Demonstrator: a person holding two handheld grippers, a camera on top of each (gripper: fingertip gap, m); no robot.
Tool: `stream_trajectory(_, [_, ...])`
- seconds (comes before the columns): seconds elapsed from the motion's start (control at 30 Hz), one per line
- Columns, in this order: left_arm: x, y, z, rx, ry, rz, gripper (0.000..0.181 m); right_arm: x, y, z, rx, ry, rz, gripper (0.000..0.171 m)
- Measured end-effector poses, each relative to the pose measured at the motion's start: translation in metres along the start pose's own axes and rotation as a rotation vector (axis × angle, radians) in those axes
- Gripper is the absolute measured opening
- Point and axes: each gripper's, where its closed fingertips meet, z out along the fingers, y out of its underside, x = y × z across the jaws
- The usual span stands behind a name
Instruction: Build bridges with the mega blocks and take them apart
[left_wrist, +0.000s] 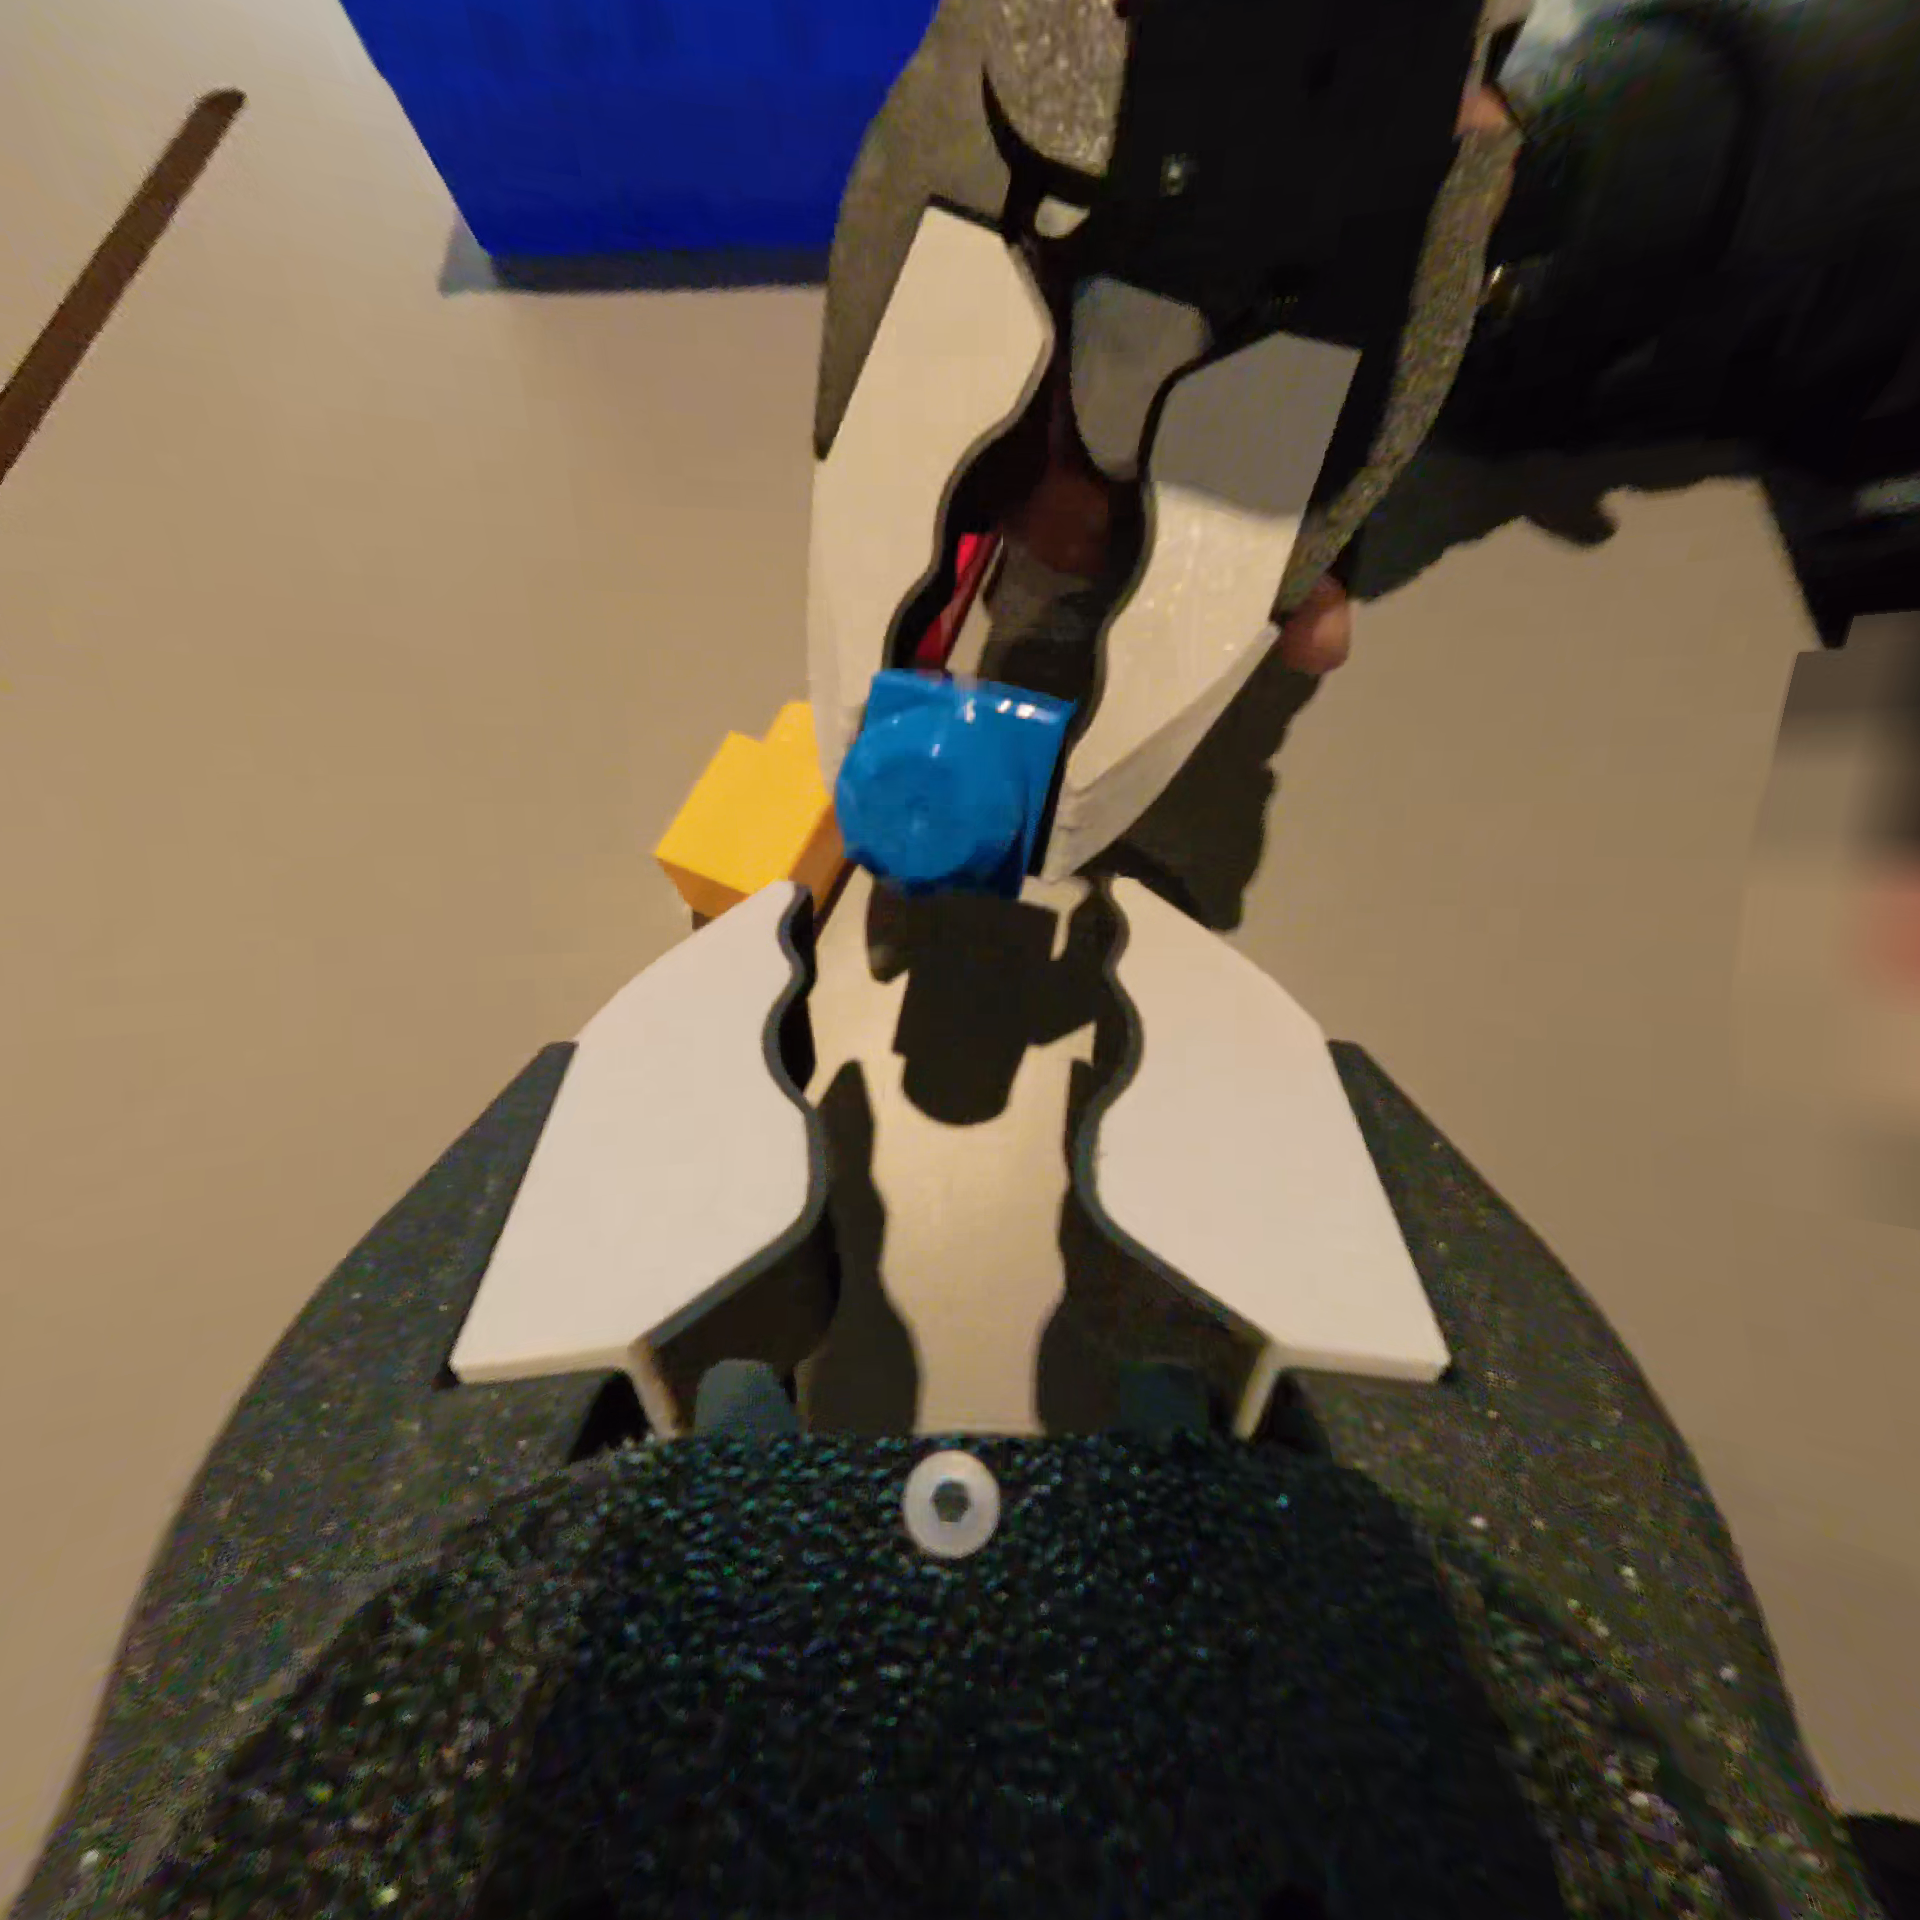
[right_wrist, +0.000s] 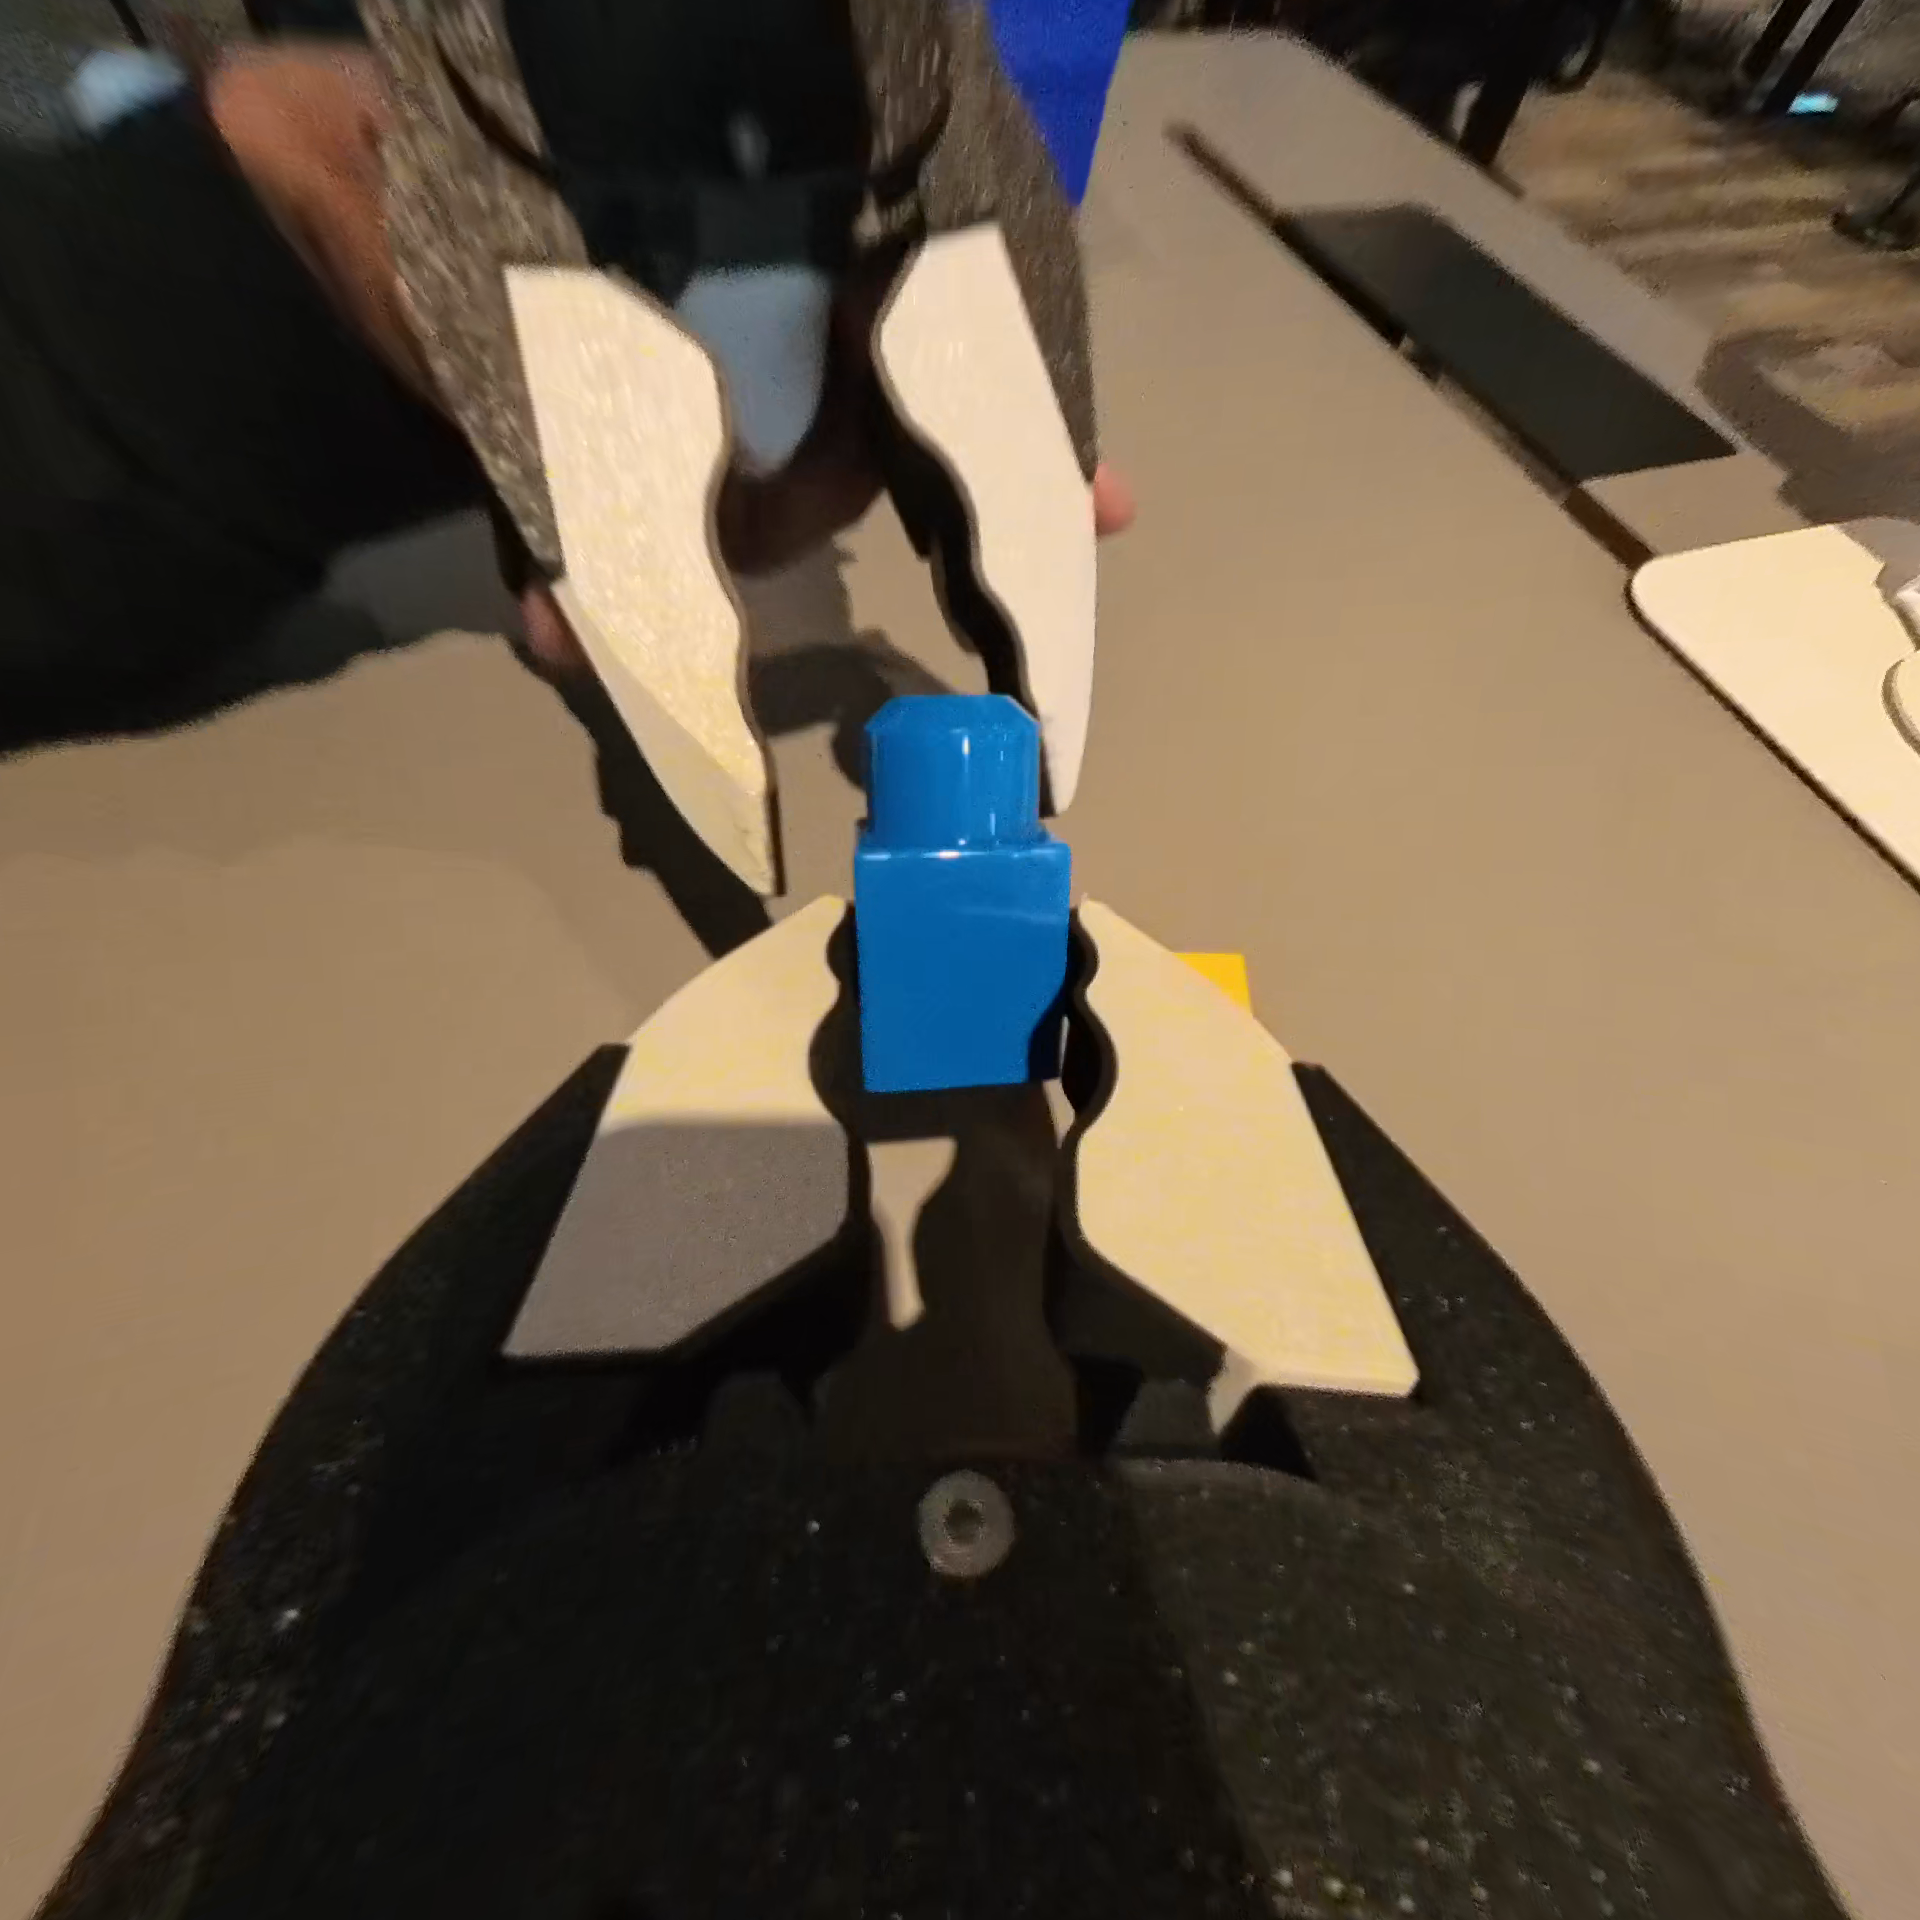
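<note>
My right gripper (right_wrist: 961, 920) is shut on a blue single-stud block (right_wrist: 961, 966) and holds it above the table with the stud pointing away from its camera. In the left wrist view the right gripper (left_wrist: 951, 816) comes down from the top with the blue block (left_wrist: 940, 795) in its tips. My left gripper (left_wrist: 945, 899) is open and empty, its tips just short of the block. In the right wrist view the left gripper (right_wrist: 914, 826) stands with its fingers either side of the stud. A yellow block (left_wrist: 748, 821) lies on the table behind the blue one, and a corner of the yellow block (right_wrist: 1216, 977) shows past my right finger.
A blue bin (left_wrist: 644, 114) stands at the back of the tan table (left_wrist: 312, 727). A dark slot (left_wrist: 114, 270) runs at the far left. A black strip (right_wrist: 1496, 343) and a white board (right_wrist: 1766, 665) lie to the right. A person's dark sleeve (left_wrist: 1714, 260) is behind the right gripper. Left and right tips are no more than a few centimetres apart.
</note>
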Motion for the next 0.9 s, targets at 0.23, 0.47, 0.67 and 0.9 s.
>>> stream_trajectory(0.23, [0.005,-0.018,-0.001,0.224,0.147,-0.092,0.043,-0.001,-0.017,-0.009,0.149,-0.076,0.106,0.037])
stream_trajectory(0.47, [0.009,-0.023,-0.006,0.32,0.243,-0.162,0.037,-0.005,-0.019,-0.01,0.181,-0.116,0.111,0.037])
stream_trajectory(0.67, [0.005,-0.037,-0.016,0.401,0.199,-0.123,0.036,-0.008,-0.022,-0.011,0.194,-0.111,0.073,0.037])
stream_trajectory(0.9, [0.01,-0.046,-0.019,0.43,0.193,-0.075,0.028,-0.011,-0.022,-0.011,0.2,-0.117,0.057,0.036])
